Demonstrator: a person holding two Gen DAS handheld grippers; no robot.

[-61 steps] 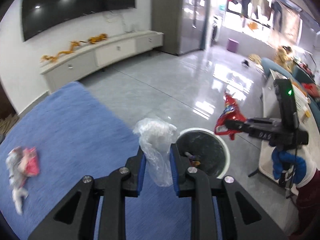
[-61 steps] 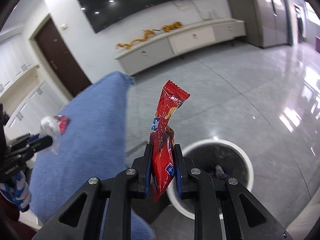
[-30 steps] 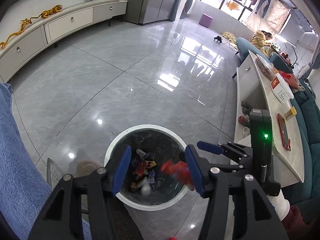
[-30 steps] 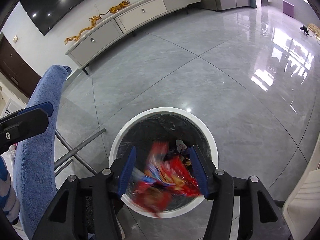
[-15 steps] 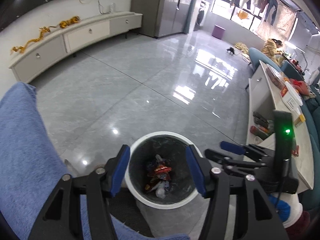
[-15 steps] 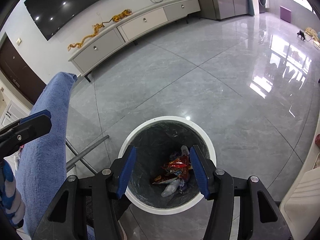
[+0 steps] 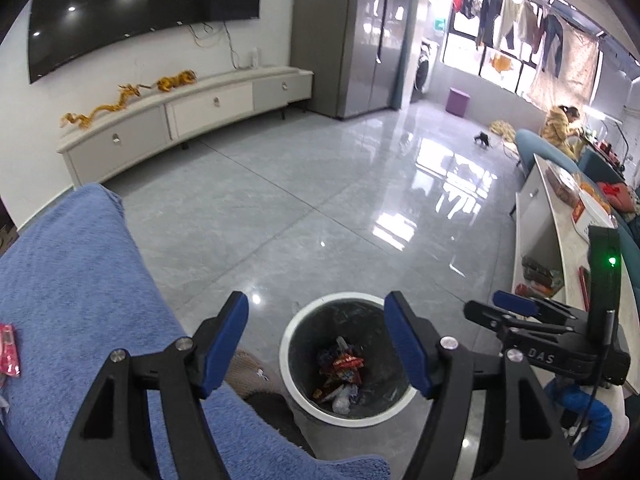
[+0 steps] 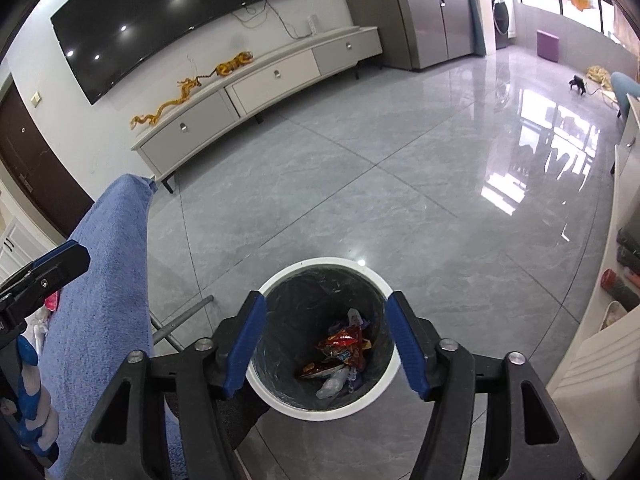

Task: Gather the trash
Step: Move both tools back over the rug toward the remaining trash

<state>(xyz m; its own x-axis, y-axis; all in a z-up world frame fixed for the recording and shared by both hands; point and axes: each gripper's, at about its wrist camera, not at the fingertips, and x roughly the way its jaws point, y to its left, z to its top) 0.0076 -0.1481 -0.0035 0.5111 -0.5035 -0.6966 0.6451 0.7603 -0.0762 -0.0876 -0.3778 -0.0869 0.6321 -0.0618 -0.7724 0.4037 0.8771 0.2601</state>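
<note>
**Both grippers empty above the bin**

My left gripper (image 7: pixel 316 340) tilts downward over the edge of the blue cloth (image 7: pixel 72 280), jaws opening, nothing between them. My right gripper (image 8: pixel 324 340) tilts down over the white-rimmed bin (image 8: pixel 280 400), jaws likewise opening and empty. The red wrapper (image 8: pixel 340 342) lies inside the bin among other trash.

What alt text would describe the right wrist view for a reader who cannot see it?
The right gripper, its fingers opening with nothing between them, hangs above a white-rimmed bin holding a red wrapper and other trash. A blue cloth lies at the left.
</note>
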